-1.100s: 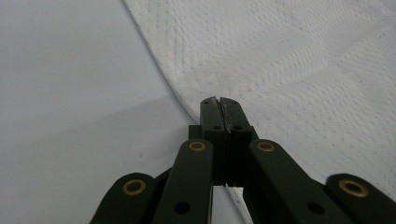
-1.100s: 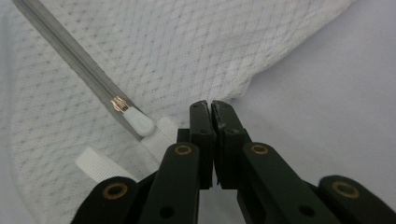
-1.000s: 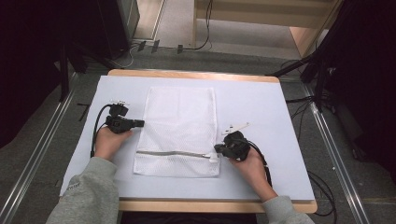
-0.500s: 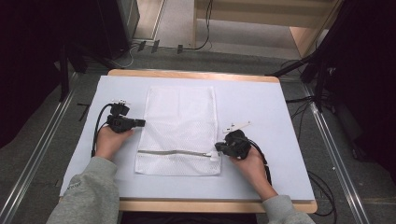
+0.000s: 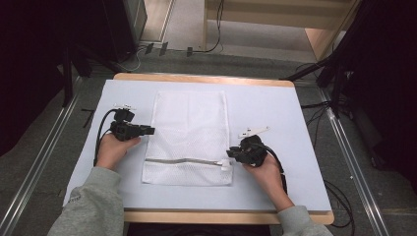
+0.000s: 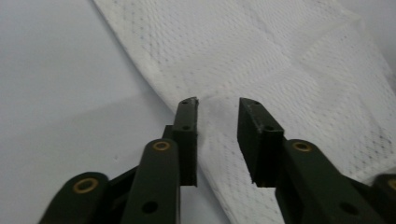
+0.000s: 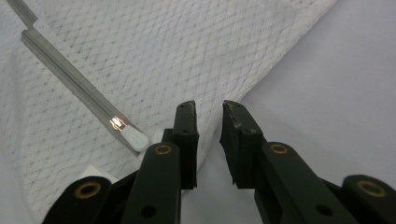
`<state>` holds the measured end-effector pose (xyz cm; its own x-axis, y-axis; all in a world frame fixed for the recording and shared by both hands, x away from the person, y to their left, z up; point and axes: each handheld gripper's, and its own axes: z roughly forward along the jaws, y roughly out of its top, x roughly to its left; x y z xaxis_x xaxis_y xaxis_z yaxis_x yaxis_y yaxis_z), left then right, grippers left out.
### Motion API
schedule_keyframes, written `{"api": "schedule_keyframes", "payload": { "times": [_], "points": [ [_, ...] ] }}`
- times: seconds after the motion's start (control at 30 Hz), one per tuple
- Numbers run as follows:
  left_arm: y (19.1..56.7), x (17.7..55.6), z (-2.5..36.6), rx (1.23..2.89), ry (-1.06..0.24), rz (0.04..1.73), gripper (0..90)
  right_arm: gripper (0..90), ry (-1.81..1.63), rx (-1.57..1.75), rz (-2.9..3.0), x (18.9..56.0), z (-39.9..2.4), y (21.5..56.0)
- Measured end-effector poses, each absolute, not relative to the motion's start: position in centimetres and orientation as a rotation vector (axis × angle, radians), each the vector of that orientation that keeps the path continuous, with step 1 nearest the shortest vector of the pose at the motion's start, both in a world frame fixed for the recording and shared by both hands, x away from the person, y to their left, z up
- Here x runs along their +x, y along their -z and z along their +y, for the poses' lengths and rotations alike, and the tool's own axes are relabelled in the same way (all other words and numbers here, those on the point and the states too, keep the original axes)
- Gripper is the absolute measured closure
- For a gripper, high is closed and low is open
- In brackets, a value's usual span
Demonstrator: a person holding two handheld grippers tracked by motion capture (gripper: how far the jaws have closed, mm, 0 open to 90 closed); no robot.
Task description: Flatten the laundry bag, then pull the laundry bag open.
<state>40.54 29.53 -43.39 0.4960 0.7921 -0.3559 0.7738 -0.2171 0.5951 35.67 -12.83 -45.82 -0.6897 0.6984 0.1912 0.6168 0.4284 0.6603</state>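
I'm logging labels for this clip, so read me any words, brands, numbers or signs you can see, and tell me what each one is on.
None: no readable text on anything here.
White mesh zippered laundry bag: no label or print visible; its white zipper pull is blank.
Pale blue-grey table mat: unmarked.
Left black two-jaw gripper and right black two-jaw gripper: only brass rivets, no lettering.

Grey sweatshirt sleeves [image 5: 91, 206] with ribbed cuffs; each hand-held gripper [image 6: 217, 116] is black, with brass-ringed pivots [image 6: 161, 146] and a looping black cable [image 5: 100, 135].
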Motion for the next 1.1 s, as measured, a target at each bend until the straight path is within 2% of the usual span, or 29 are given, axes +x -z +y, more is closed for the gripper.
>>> {"api": "schedule_keyframes", "payload": {
  "times": [0.2, 0.4, 0.8, 1.1],
  "points": [
    [42.8, 39.5, 28.9, 2.022, -0.041, 1.243, 53.5, 77.1, -1.130, 1.180, 2.566, 35.3, -12.9, 45.5],
    [42.3, 38.9, 28.7, 2.022, -0.058, 1.225, 47.5, 87.5, -1.149, 1.202, 2.613, 34.4, -12.5, 45.3],
    [41.4, 37.8, 27.2, 2.039, -0.071, 1.172, 45.2, 89.8, -1.091, 1.216, 2.645, 34.3, -11.2, 46.5],
    [40.8, 36.8, 24.2, 2.079, -0.039, 1.069, 47.0, 90.0, -1.132, 1.209, 2.636, 34.8, -11.1, 46.6]
  ]
}}
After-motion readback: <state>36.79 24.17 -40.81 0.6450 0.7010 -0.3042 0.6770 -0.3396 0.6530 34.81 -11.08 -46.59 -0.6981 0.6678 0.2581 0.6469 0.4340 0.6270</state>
